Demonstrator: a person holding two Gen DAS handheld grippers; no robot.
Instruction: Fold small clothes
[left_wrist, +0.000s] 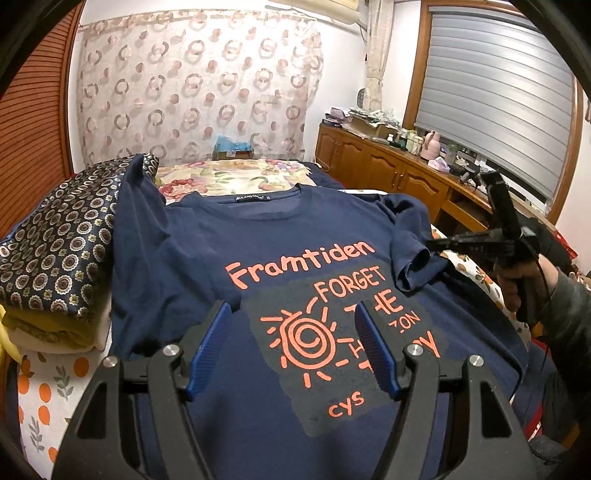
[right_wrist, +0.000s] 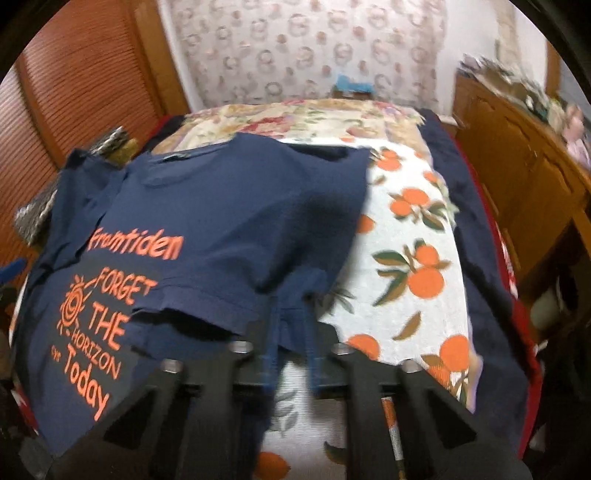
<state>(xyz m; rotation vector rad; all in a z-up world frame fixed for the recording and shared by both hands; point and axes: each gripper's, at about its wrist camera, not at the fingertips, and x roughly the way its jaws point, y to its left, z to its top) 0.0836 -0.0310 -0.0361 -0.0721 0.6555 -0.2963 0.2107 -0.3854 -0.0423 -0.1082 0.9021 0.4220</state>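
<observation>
— Left wrist view first: where's the T-shirt (left_wrist: 229, 236)?

— Navy, lying front-up on the bed (left_wrist: 55, 384), collar at the far end, orange print facing the camera. Its left sleeve lies up against a stack of folded clothes (left_wrist: 55, 258) on the left.

— And the left tongs (left_wrist: 295, 350)?

— Spread wide above the printed chest, nothing between the blue fingers (left_wrist: 212, 343).

— What about the right side?

— The right sleeve is folded in over the shirt body. The right tongs (left_wrist: 432, 243) reach in from the right, with their tips at that bunched sleeve, held in a hand (left_wrist: 517, 284).

— Right wrist view?

— Blurred, but the right tongs (right_wrist: 291, 332) are pressed together on the sleeve's navy fabric. The shirt (right_wrist: 229, 206) covers the left part of the orange-patterned sheet (right_wrist: 413, 266), with its right edge turned in.

— Anything else around?

— A wooden cabinet (left_wrist: 388, 162) along the right wall, and a patterned curtain (left_wrist: 192, 81) at the far end.
</observation>
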